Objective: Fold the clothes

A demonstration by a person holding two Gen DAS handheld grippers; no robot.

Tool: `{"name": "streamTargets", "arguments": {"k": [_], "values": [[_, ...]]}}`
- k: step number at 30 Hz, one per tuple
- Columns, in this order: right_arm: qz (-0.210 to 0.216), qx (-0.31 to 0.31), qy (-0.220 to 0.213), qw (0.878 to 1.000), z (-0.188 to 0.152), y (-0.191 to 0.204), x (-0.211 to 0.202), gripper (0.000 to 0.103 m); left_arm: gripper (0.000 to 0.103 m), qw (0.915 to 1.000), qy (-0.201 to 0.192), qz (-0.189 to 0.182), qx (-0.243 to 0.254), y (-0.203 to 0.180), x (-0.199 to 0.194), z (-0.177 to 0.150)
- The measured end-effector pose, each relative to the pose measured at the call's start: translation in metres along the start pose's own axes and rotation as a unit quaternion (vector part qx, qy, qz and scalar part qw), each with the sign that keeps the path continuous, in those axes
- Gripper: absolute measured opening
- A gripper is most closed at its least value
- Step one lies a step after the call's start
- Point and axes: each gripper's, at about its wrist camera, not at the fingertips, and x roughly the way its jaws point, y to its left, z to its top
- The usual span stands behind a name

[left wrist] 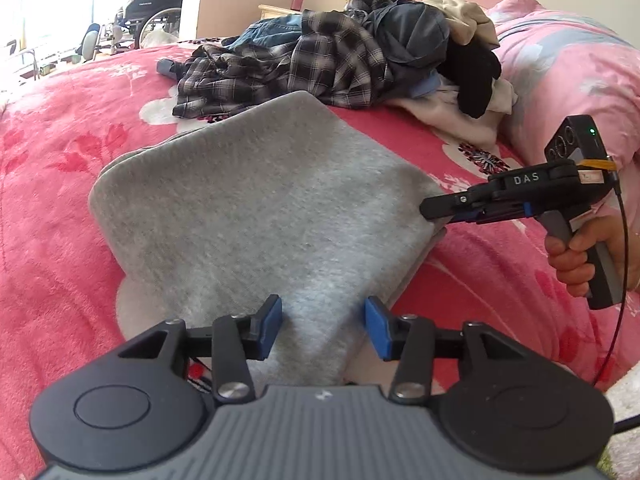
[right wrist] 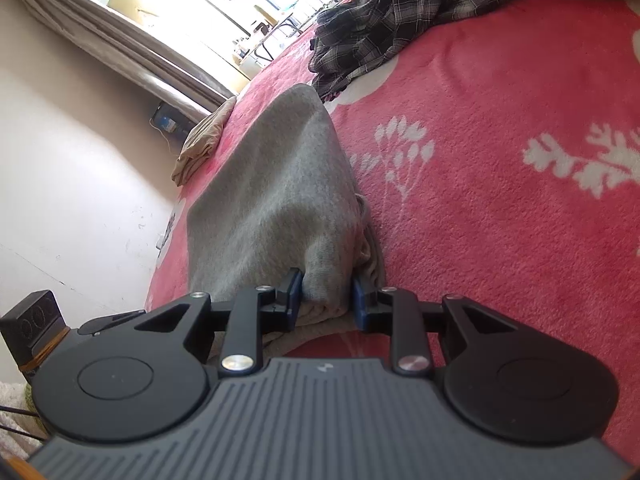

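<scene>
A grey garment [left wrist: 256,200], folded into a thick flat wedge, lies on the pink flowered blanket [left wrist: 48,220]. My left gripper [left wrist: 323,330] is open, its blue pads standing either side of the garment's near end without pinching it. My right gripper [left wrist: 434,208], held by a hand [left wrist: 576,256], comes in from the right and bites the garment's right corner. In the right wrist view the right gripper [right wrist: 326,300] is shut on a bunched fold of the grey garment [right wrist: 272,200], which stretches away from the pads.
A heap of unfolded clothes [left wrist: 340,52], with a plaid shirt [right wrist: 400,12] on top, lies at the far side of the bed. A pink quilt [left wrist: 568,72] bulks at the right. A beige cloth [right wrist: 204,140] hangs off the bed edge by the wall. A wheelchair [left wrist: 152,4] stands by the window.
</scene>
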Motion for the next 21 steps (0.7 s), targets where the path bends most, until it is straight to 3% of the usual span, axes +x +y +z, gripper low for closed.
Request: {"name": "streamTargets", "arguments": {"k": [21], "values": [[0.002, 0.010, -0.001, 1.000, -0.0003, -0.0043, -0.0033, 0.026, 0.051, 0.9999, 0.001, 0.010, 0.005, -0.0045, 0.0012, -0.0012]]}}
